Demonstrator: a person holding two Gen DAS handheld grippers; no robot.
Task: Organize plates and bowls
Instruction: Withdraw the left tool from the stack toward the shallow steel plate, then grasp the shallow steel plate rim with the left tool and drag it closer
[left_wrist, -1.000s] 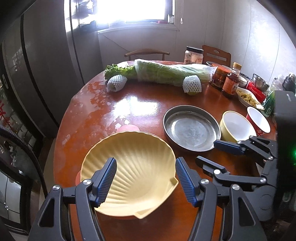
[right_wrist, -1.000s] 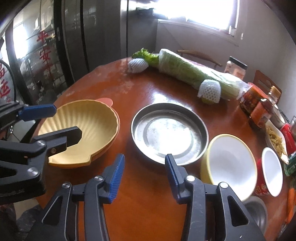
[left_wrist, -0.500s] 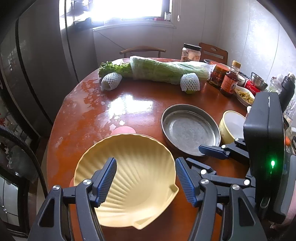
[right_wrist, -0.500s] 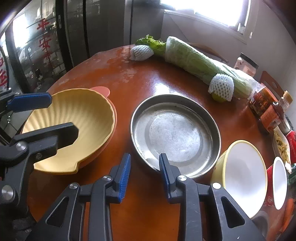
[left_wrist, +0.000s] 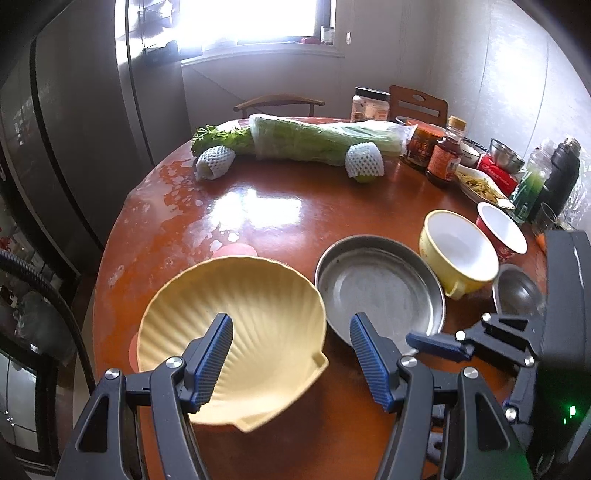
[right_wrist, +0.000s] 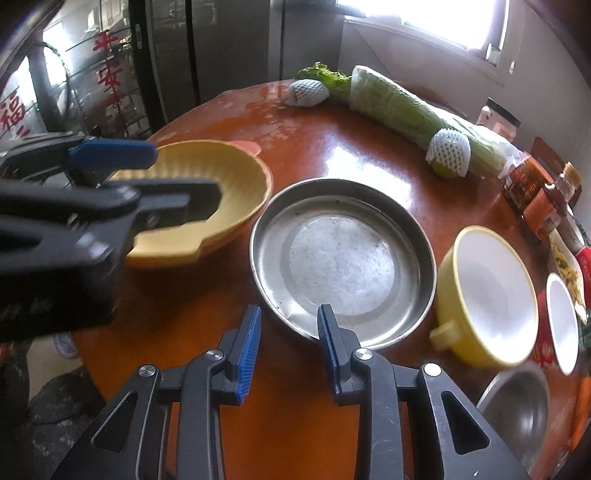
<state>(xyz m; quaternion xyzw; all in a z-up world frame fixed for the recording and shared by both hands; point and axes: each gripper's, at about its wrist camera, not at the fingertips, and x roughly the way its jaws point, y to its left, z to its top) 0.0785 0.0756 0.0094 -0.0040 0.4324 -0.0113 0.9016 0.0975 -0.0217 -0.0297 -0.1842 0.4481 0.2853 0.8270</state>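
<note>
A round wooden bench (left_wrist: 258, 206) carries the dishes. The left claw (left_wrist: 291, 354) stands wide open over the near edge of the shell bowl (left_wrist: 236, 332), a pale yellow scalloped dish; one blue pad (left_wrist: 214, 363) hangs above the bowl's inside, the other beyond its right rim, and neither grips it. The shell bowl sits on a pink plate (left_wrist: 236, 250), of which only a rim shows behind it.

Just right of the shell bowl lies the steel plate (right_wrist: 340, 258), round and shallow, close beside the bowl's rim. The right claw (right_wrist: 288, 332) is partly open at the plate's near edge: its right finger lies over the rim, its left finger is outside over the bench, and the gap between them holds nothing. Whether the finger touches the rim cannot be told.

Right of the steel plate stands the yellow bowl (right_wrist: 487, 291), white inside, with a small handle toward the camera. Beyond it is a red cup (right_wrist: 561, 325), and near the bench edge a small steel bowl (right_wrist: 517, 410).

At the far side lie wrapped greens (left_wrist: 317, 142) and two fruits in white foam nets (left_wrist: 364, 160). Jars and bottles (left_wrist: 443, 157) crowd the far right.
</note>
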